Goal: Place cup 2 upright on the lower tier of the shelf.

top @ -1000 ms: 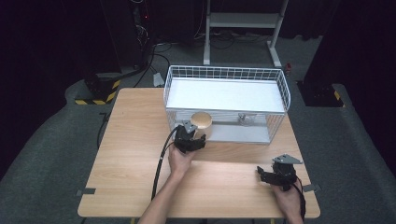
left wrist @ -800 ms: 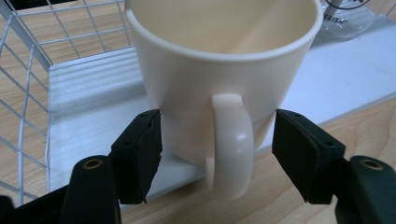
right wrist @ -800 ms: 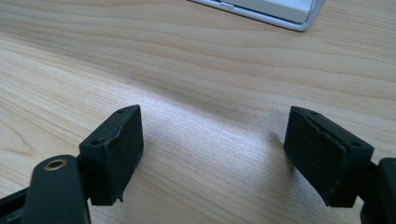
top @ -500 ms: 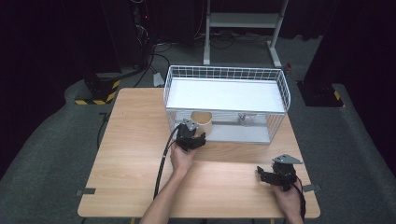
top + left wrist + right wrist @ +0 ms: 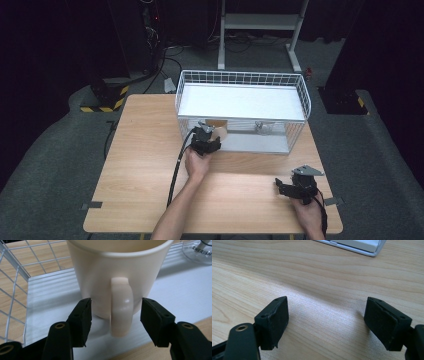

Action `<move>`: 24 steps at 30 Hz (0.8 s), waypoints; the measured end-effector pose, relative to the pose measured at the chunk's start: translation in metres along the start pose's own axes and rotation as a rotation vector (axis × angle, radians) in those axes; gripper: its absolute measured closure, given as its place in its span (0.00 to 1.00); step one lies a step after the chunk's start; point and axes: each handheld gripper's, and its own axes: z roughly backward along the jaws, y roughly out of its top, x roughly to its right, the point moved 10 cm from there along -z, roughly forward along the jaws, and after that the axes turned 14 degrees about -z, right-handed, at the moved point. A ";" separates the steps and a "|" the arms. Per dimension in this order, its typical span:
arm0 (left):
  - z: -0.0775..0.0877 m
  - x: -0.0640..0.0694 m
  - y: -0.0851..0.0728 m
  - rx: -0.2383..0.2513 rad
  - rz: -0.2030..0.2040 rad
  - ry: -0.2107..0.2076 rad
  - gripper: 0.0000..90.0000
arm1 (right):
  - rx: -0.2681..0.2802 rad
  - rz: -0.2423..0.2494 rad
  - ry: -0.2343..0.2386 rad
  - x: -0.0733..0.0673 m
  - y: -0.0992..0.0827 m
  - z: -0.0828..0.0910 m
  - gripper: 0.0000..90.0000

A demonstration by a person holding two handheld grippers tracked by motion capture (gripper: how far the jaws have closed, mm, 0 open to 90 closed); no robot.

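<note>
As seen along the left tool: the jaws are spread either side of the mug's handle, not touching it.
Mug: upright in the wire basket, directly ahead.
Right tool: held open over the tabletop, well apart.

I work in what looks like a lab or recording studio: my wooden table stands on grey carpet amid black-curtained dark. At eleven o'clock sit cables and a hazard-striped block; at twelve stands a white metal stand.
</note>
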 end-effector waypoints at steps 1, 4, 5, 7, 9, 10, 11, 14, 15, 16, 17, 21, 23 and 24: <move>-0.001 -0.001 0.000 -0.002 0.007 -0.003 0.49 | 0.000 0.000 0.000 0.000 0.000 0.000 0.22; -0.003 -0.003 -0.001 -0.020 0.004 0.002 0.49 | 0.000 0.000 0.000 0.000 0.000 0.000 0.22; -0.003 -0.005 -0.001 -0.026 -0.004 0.014 0.49 | 0.000 0.000 0.000 0.000 0.000 0.000 0.22; -0.006 -0.005 0.001 -0.029 -0.007 0.010 0.49 | -0.001 -0.006 0.000 0.000 0.000 0.000 0.22; -0.008 -0.007 0.003 -0.034 -0.004 0.017 0.50 | -0.001 -0.006 0.000 0.000 0.000 0.000 0.22; -0.009 -0.008 0.003 -0.040 -0.007 0.019 0.50 | -0.001 -0.003 0.000 0.000 0.000 0.000 0.22; -0.010 -0.008 0.003 -0.039 -0.007 0.022 0.50 | -0.001 -0.003 0.000 0.000 0.000 0.000 0.22; -0.014 -0.010 0.001 -0.047 -0.008 0.018 0.50 | -0.001 -0.004 0.000 0.000 0.000 0.000 0.22; -0.014 -0.010 -0.001 -0.061 -0.003 0.022 0.50 | -0.001 -0.004 0.000 0.000 0.000 0.000 0.22; -0.015 -0.011 -0.002 -0.059 0.001 0.026 0.50 | -0.001 -0.004 0.000 0.000 0.000 0.000 0.22; -0.016 -0.012 -0.002 -0.062 0.008 0.028 0.50 | -0.001 -0.004 0.000 0.000 0.000 0.000 0.22; -0.021 -0.015 -0.003 -0.075 0.004 0.029 0.51 | -0.001 -0.004 0.000 0.000 0.000 0.000 0.22; -0.022 -0.015 -0.002 -0.079 0.002 0.029 0.52 | -0.001 -0.003 0.000 0.000 0.000 0.000 0.22; -0.022 -0.016 -0.002 -0.083 0.001 0.027 0.52 | -0.001 -0.003 0.000 0.000 0.000 0.000 0.22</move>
